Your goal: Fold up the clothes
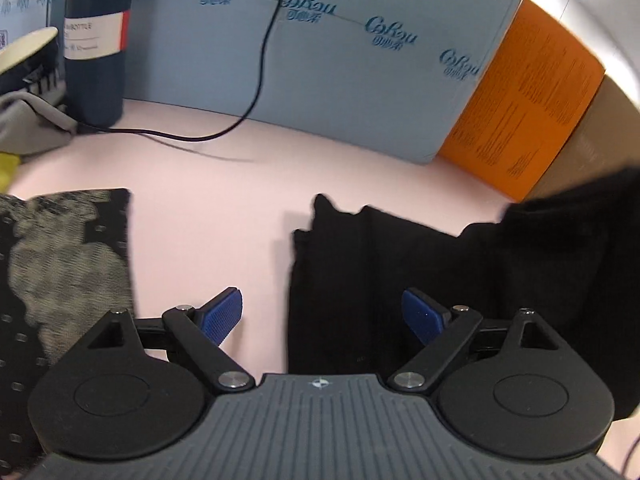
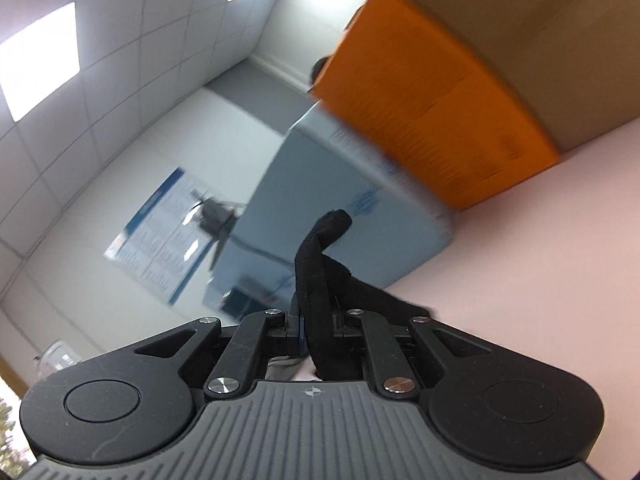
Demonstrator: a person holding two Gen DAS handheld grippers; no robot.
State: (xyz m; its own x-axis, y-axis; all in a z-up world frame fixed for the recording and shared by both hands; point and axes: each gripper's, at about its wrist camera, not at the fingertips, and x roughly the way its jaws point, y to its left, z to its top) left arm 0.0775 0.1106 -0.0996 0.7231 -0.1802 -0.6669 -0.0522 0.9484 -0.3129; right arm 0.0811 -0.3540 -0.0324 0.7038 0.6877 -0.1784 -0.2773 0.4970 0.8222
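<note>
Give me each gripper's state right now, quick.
Left gripper: open, holding nothing, above the black garment.
Right gripper: shut on black cloth.

The black garment (image 1: 420,264) lies on the pink bench (image 1: 208,184), partly folded, with its left edge straight. One bunched fold (image 2: 320,280) of it stands up, pinched in the right hand-held gripper (image 2: 318,330)
</note>
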